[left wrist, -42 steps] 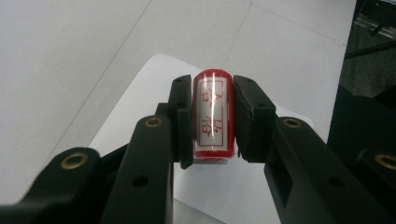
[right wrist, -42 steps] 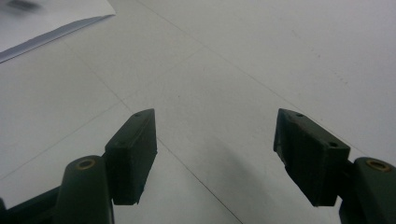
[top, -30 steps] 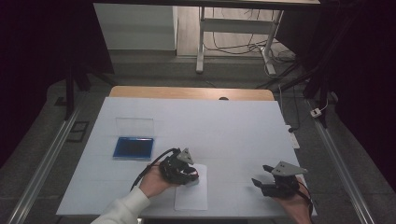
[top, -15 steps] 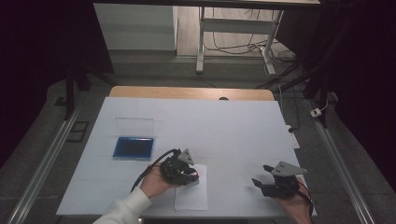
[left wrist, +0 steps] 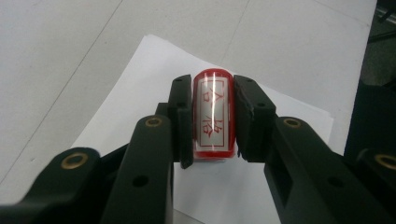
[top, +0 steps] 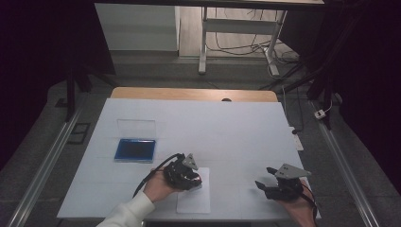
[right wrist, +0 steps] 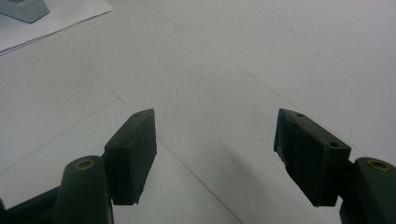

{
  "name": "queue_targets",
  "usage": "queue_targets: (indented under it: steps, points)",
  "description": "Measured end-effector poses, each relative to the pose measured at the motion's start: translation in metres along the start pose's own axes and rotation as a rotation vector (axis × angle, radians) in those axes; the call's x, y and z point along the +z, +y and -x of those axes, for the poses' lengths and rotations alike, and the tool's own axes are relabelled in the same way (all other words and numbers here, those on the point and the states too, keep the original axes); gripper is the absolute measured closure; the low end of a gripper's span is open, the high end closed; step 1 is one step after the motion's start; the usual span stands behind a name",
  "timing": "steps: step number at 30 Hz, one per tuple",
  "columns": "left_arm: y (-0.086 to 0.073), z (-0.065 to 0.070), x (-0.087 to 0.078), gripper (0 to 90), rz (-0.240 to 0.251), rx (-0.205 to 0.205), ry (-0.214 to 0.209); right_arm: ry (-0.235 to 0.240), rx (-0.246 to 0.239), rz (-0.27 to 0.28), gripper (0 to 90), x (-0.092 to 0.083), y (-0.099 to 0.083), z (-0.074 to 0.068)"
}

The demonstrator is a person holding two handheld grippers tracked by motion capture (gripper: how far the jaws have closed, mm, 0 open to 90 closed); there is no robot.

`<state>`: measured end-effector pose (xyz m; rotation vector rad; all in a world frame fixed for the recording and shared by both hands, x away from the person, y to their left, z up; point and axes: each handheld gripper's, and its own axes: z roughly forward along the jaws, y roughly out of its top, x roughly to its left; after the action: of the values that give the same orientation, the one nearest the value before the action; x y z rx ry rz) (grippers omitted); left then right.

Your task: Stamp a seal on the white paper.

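Dark room all around, with a white-topped table (top: 227,127) lit up in the middle and a tangle of cables on the floor behind it. On the near part of the table lies a white sheet of paper (top: 195,197), and the person's left gripper (top: 189,178) is parked right over its upper edge. From the left gripper view you can see what it's got: a small red cylindrical stamp with a white label and red characters (left wrist: 213,113), squeezed between the two black jaws, pads pressing on both of its sides, so that's a proper clamp. The stamp sits over the paper, though I can't tell if its end actually touches the sheet. The left hand (top: 158,188) wraps around the gripper body, white sleeve coming in from the bottom edge, black cable looping off to the side. Over on the right, well apart from the paper, the right gripper (top: 263,184) rests low near the table's front corner with its jaws spread wide and just bare tabletop between them. Further back on the left side there's a flat blue ink pad in a clear plastic case with the lid flipped open (top: 135,149), sitting by itself, well away from both grippers.
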<state>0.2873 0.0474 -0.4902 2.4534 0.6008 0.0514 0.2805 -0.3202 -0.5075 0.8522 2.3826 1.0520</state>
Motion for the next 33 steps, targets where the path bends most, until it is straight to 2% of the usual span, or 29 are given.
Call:
queue_targets:
  steps: [11,18,33]
  points:
    - [-0.0002,0.0042,0.0044,70.4,-0.016,0.004,0.028,0.002,-0.006,0.002,29.7,0.0001,0.0006,-0.0008]
    - [-0.0027,0.0041,0.0052,70.6,-0.004,0.001,0.028,0.0,-0.004,0.001,29.7,-0.0006,0.0009,-0.0007]
    - [-0.0016,0.0029,0.0057,70.6,-0.013,-0.001,0.019,0.002,-0.006,0.002,29.8,0.0007,0.0008,-0.0012]
